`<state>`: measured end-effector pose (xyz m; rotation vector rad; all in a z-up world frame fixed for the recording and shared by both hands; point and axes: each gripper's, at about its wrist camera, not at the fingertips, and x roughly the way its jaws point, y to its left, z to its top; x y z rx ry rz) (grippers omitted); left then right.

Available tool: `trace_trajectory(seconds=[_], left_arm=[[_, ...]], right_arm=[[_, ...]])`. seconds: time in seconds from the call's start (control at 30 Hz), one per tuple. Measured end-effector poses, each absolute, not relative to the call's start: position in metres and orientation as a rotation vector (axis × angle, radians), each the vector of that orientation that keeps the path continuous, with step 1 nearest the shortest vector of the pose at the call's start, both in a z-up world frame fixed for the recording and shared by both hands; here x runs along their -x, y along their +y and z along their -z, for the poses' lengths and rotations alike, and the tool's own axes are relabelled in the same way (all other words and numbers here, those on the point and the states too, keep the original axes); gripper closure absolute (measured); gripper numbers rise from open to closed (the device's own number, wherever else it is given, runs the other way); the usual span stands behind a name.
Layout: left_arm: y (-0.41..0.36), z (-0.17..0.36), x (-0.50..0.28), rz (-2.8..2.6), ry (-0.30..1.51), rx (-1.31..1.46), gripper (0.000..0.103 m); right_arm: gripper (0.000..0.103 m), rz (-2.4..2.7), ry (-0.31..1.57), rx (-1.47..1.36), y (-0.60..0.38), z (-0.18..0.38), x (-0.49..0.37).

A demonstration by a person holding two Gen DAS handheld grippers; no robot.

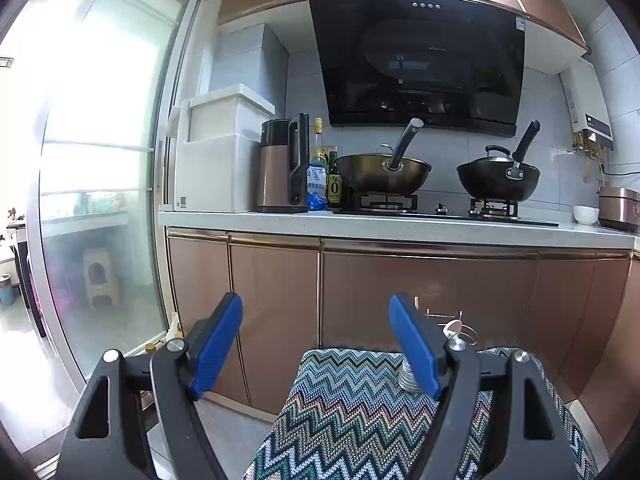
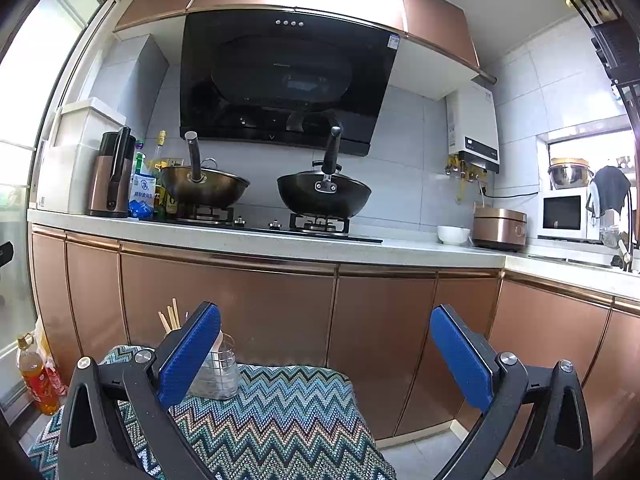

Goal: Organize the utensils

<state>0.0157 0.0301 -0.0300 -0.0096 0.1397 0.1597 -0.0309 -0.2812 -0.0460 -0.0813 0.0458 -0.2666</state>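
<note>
On the zigzag cloth point(image 2: 280, 412), a wire holder point(image 2: 218, 372) with chopsticks point(image 2: 170, 318) stands at its far left edge, while the left gripper point(image 1: 316, 346) and right gripper point(image 2: 324, 354) hang above the cloth, both wide open and holding nothing.

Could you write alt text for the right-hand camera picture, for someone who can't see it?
An open right gripper with blue pads hovers over a zigzag-patterned cloth holding a wire utensil holder with chopsticks. Behind are copper cabinets and a stove with two woks.
</note>
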Motion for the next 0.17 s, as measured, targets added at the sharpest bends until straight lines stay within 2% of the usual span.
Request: trace_trajectory(seconds=[0.17], left_arm=[[0.0290, 0.0295, -0.0143, -0.156, 0.141, 0.010, 0.028]], right_arm=[[0.000, 0.266, 0.047, 0.082, -0.2808, 0.0466, 0.0312]])
